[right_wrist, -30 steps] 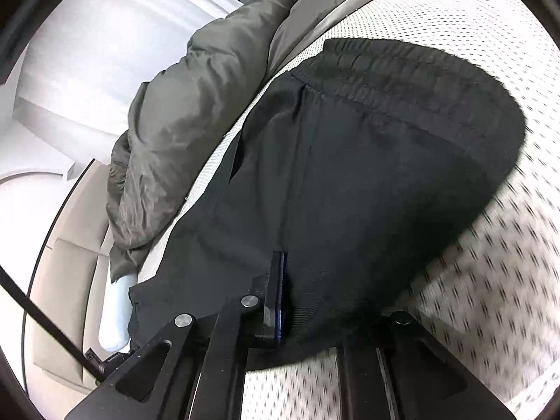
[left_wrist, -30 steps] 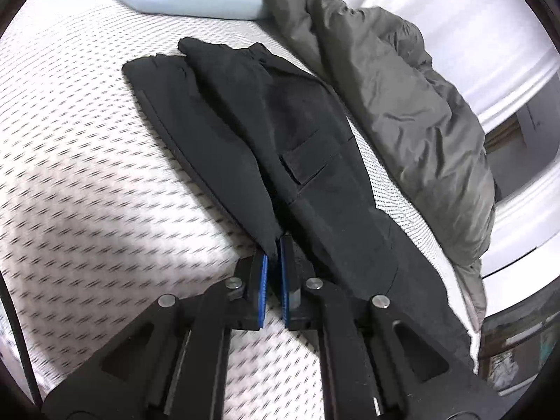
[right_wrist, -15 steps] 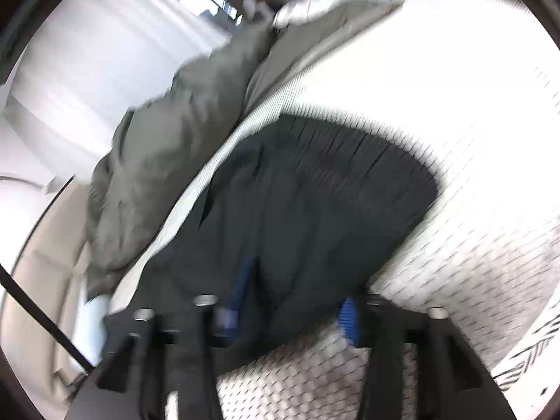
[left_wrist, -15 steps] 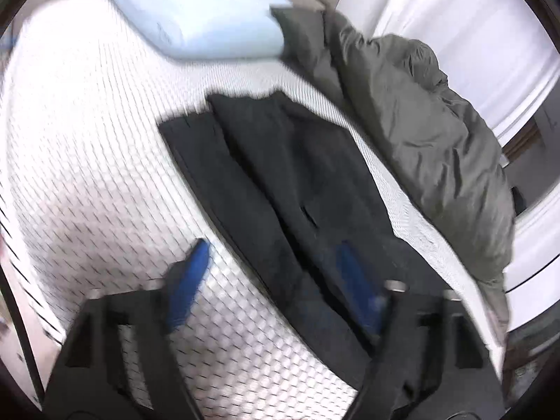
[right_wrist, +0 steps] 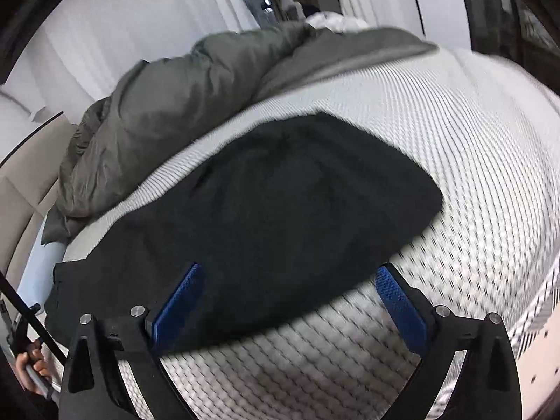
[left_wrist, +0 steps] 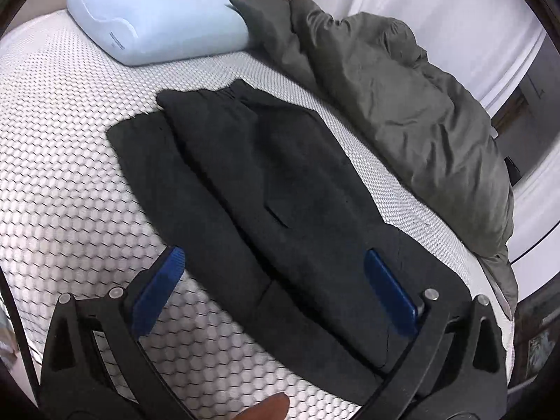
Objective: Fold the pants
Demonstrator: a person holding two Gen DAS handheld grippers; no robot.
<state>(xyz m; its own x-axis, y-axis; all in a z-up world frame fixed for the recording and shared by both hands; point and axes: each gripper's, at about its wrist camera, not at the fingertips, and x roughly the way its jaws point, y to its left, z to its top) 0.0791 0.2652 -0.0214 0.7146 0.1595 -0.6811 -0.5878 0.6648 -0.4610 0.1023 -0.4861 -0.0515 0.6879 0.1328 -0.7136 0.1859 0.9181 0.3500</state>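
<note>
Left wrist view: your left tongs (left_wrist: 273,280) hang spread and empty over black pants (left_wrist: 280,189), lying lengthwise along the bed (left_wrist: 70,175) beside a grey duvet (left_wrist: 402,98). Your right tongs (right_wrist: 287,297) are spread too. Soft, light, limp cloth: pinch the leg hems or waistband edge.

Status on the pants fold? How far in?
Done: the pants lie lengthwise on the mattress, one leg folded over the other. In hand: nothing; the left gripper and the right gripper are both open, above the fabric. Left: the pants are at full length, so the crosswise folds remain.
</note>
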